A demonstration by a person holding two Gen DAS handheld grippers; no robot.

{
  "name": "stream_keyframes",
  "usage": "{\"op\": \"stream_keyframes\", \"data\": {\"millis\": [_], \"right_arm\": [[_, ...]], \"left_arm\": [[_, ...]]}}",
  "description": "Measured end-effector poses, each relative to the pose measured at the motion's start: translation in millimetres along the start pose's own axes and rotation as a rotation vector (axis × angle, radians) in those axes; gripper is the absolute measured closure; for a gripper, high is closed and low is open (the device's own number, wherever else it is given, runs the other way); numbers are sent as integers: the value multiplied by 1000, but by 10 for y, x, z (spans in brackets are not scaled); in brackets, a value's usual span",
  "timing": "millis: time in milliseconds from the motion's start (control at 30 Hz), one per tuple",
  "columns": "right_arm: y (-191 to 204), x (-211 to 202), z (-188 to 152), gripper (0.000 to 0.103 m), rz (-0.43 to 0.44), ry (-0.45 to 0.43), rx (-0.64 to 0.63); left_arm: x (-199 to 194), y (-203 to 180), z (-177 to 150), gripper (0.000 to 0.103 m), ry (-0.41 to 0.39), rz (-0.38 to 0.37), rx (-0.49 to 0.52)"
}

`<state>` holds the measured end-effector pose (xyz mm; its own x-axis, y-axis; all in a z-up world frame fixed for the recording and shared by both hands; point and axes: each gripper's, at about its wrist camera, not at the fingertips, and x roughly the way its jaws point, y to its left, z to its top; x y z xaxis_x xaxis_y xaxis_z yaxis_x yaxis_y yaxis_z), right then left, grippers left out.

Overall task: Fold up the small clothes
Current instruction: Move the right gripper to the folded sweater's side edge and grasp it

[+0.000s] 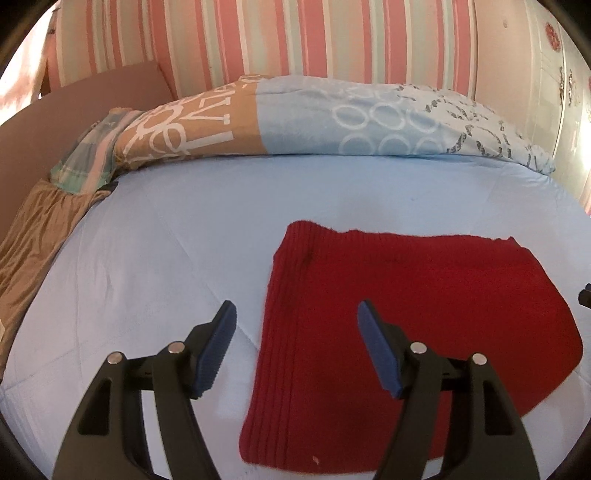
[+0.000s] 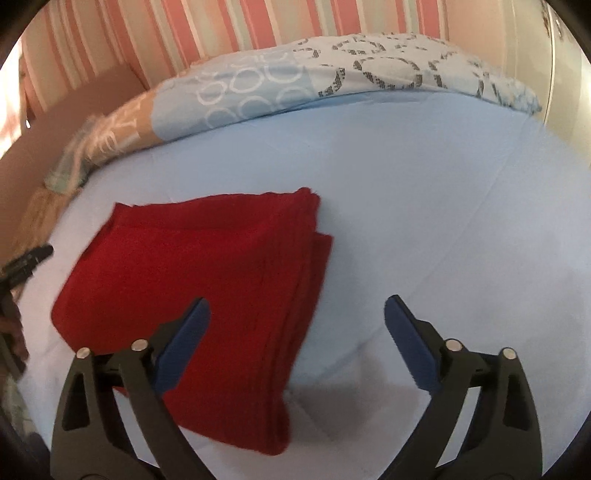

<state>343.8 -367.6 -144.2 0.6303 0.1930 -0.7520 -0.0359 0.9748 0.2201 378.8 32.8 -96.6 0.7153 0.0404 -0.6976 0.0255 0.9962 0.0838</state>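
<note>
Striped wallpaper (image 1: 258,33) rises behind a bed (image 1: 166,229) under a pale blue sheet, a patterned duvet (image 1: 332,118) bunched along the far side. On the sheet lies a red knit (image 1: 424,306) — folded, flat. Left gripper (image 1: 297,314) and right gripper (image 2: 297,308) hover above its edges, both wide apart, empty.

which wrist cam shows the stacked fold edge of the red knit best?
Right wrist: the red knit shows its layered edge stepped along its right side, unobstructed. Left wrist shows the knit mostly as a flat top, its right side running toward the frame edge.
</note>
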Motion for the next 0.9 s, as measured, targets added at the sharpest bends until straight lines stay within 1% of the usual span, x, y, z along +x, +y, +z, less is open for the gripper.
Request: {"op": "stream_keyframes", "data": {"millis": [100,267,467,567,600,633,667,733,767,833,900], "right_arm": [[22,53,-62,26,-4,22,-6],[8,225,-142,26,-16,70,-5],[59,512,-252,27,0,143,-12],[77,626,-284,31,30,171,20],[92,644,-292,34,32,174,20],[115,662,-298,40,36,177,14],[129,676,-303,43,45,182,14],[135,691,-301,56,66,189,26],[151,683,-293,58,72,187,19],[189,650,-284,71,67,181,0],[218,598,-260,77,57,170,-17]], "left_arm": [[-26,36,-96,34,11,-2,-18],[-10,7,-220,34,23,1,-10],[64,-29,-274,34,33,2,-22],[131,5,-286,34,44,8,-24],[151,19,-292,34,47,11,-26],[182,44,-299,34,52,16,-27],[208,64,-304,34,55,21,-27],[264,118,-318,34,66,28,-35],[288,144,-325,34,70,31,-41],[313,174,-339,34,75,38,-49],[326,197,-350,34,80,39,-56]]}}
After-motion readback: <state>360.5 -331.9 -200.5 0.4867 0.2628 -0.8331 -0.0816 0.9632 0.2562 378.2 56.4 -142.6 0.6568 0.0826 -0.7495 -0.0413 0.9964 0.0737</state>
